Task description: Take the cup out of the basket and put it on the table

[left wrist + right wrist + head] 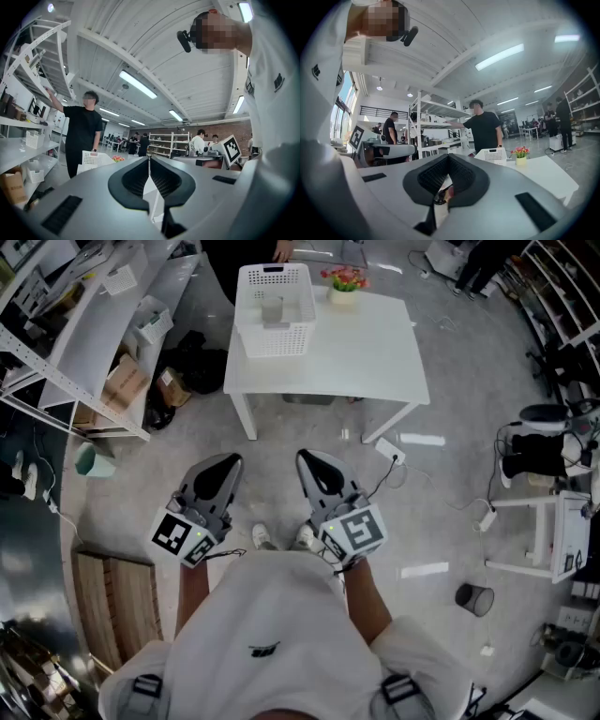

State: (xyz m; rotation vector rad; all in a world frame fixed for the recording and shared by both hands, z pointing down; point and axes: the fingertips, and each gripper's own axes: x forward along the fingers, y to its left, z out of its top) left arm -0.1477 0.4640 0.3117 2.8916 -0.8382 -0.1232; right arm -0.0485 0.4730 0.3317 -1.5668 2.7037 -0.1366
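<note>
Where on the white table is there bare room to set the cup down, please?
The table is bare from the basket to its right edge, nearer than the flower pot. The basket crowds the left end.

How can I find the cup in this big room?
Look for the white table on the grey floor. On its left end sits a white basket with little holes, and the cup is inside. It is plain and pale, unlike the pot of bright flowers beside the basket.
</note>
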